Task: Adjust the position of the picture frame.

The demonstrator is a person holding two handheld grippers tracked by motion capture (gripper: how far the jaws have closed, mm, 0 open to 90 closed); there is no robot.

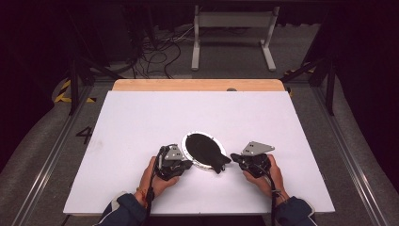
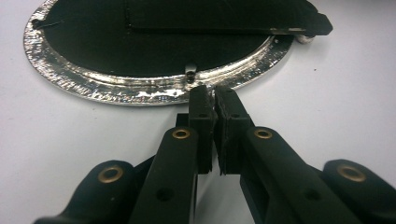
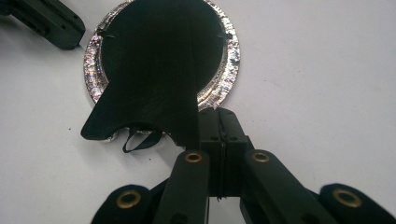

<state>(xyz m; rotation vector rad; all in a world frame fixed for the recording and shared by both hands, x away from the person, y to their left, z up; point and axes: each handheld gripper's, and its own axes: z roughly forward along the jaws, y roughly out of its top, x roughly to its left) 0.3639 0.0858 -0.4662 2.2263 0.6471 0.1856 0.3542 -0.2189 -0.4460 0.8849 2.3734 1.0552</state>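
While I look down from the high view, my left tongs (image 1: 186, 165) sit at lower centre-left of the frame, tips at the near-left edge of the silver-rimmed oval frame (image 1: 188, 153). From the left gripper view, these tongs (image 2: 214, 100) are all but closed, a thin slit between the pads, with nothing visible between them; their tips lie just short of the shiny rim (image 2: 140, 91), close to a small clip (image 2: 190, 73) on it. I cannot tell whether they touch the rim.

Moving right, the oval frame lies flat on the white worktop (image 1: 141, 117), slightly below the middle of the high view, with a black backing (image 1: 204, 148) covering its centre and a black flap (image 1: 219, 162) sticking out over its lower-right edge.

Further right, my right tongs (image 1: 234, 159) reach toward that flap. From the right gripper view, the tongs (image 3: 223, 116) are fully closed, pinching the edge of the black flap (image 3: 154, 93), which spreads up the frame over the oval. A small black loop (image 3: 137, 140) hangs beneath the flap at lower left.
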